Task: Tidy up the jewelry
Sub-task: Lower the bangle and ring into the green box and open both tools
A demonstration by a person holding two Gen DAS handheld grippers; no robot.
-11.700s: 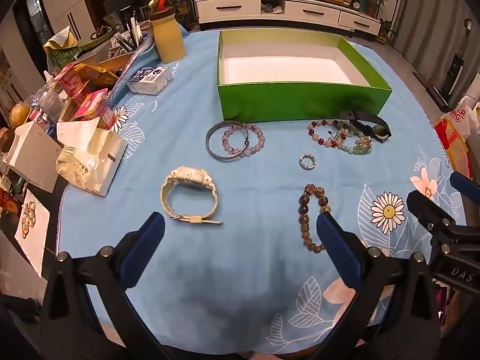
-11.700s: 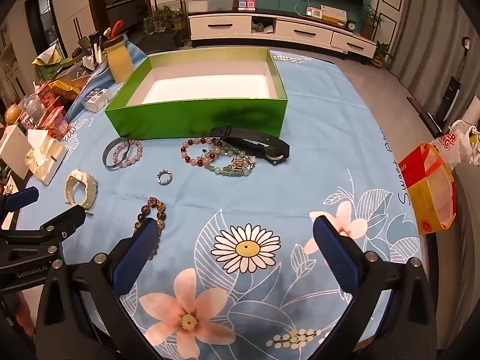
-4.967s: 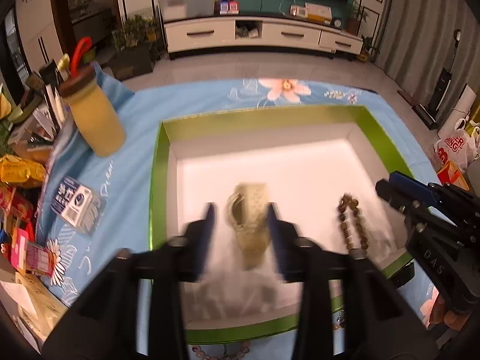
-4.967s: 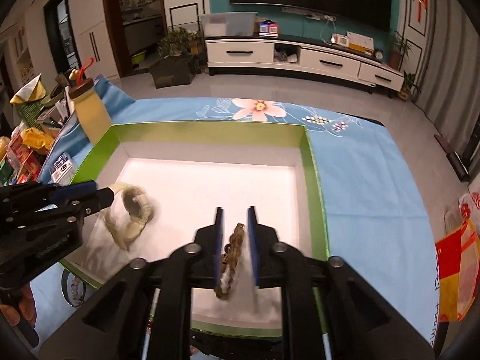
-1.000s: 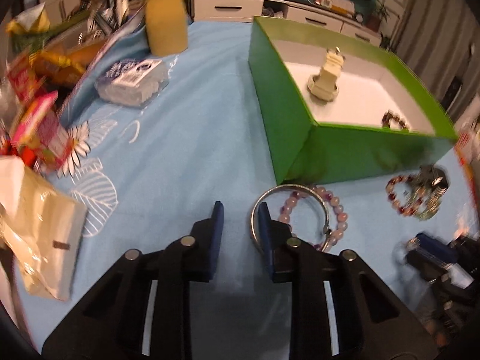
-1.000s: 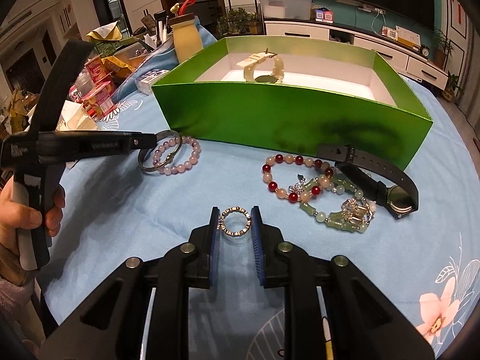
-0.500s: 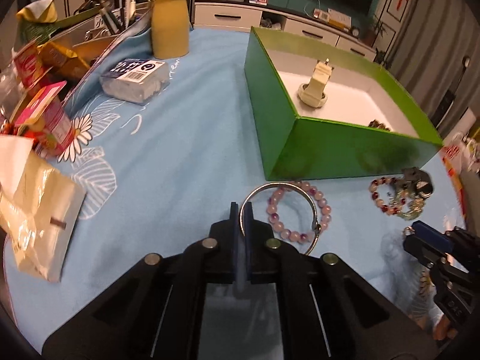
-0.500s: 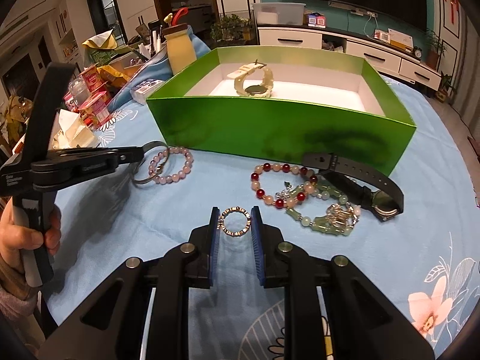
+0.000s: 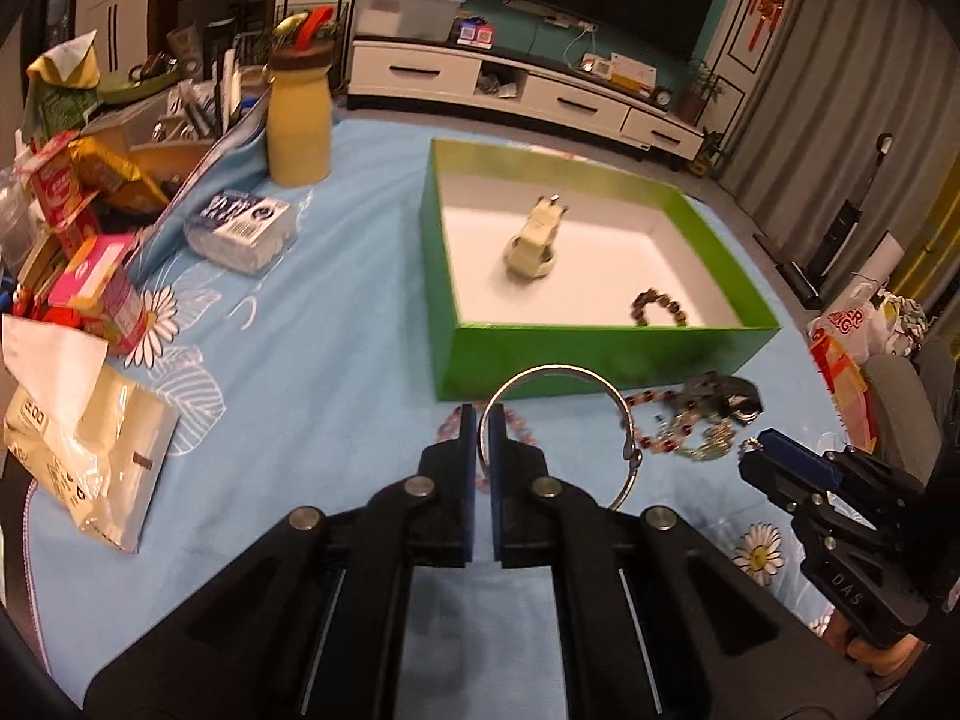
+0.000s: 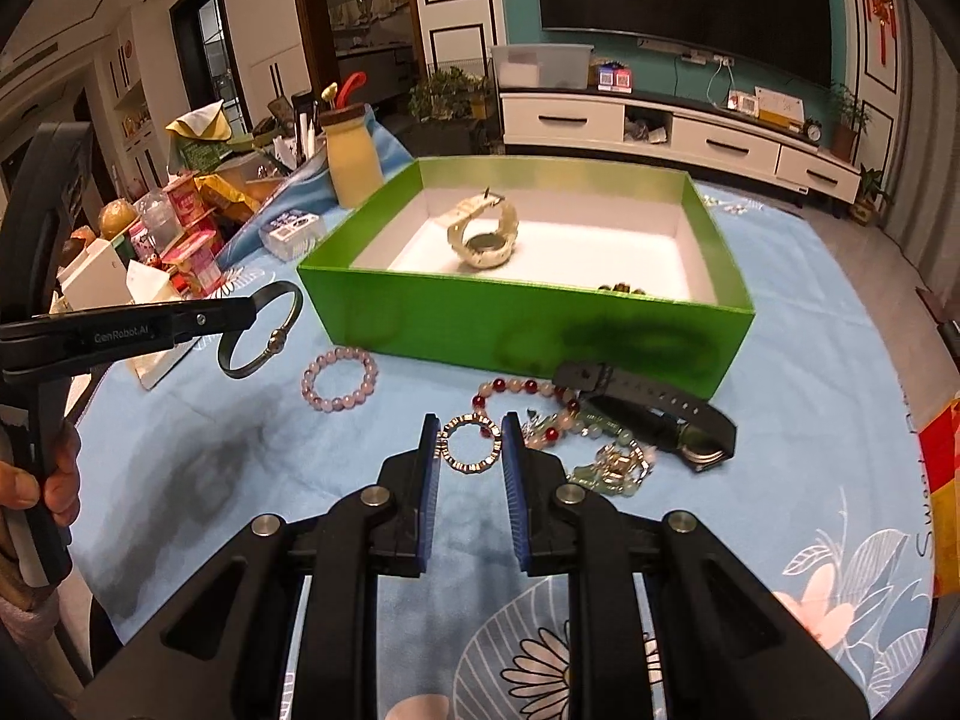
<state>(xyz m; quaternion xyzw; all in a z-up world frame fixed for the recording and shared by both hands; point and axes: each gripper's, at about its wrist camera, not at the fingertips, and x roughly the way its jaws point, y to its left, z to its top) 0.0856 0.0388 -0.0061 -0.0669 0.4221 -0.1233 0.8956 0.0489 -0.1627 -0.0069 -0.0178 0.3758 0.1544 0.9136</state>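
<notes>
My left gripper (image 9: pixel 478 427) is shut on a silver bangle (image 9: pixel 621 408) and holds it above the blue cloth, in front of the green box (image 9: pixel 600 351); the bangle also shows in the right wrist view (image 10: pixel 288 330). My right gripper (image 10: pixel 470 441) is shut on a small sparkly ring (image 10: pixel 470 443), lifted off the cloth. The green box (image 10: pixel 528 318) holds a cream watch (image 10: pixel 483 231) and a brown bead bracelet (image 9: pixel 657 307). A pink bead bracelet (image 10: pixel 340 378), a red-and-white bead bracelet (image 10: pixel 516 390), a green bead piece (image 10: pixel 612 462) and a black watch (image 10: pixel 654 414) lie on the cloth.
A yellow bottle (image 9: pixel 299 117), a small white box (image 9: pixel 240 228), snack packs (image 9: pixel 90 276) and a tissue bag (image 9: pixel 84 450) crowd the table's left side. A red bag (image 9: pixel 840 360) stands off the right edge. The flowered blue cloth (image 10: pixel 810 360) covers the table.
My left gripper has lifted the silver bangle off the cloth, leaving the pink bracelet behind. My right gripper has risen with the ring held between its fingers.
</notes>
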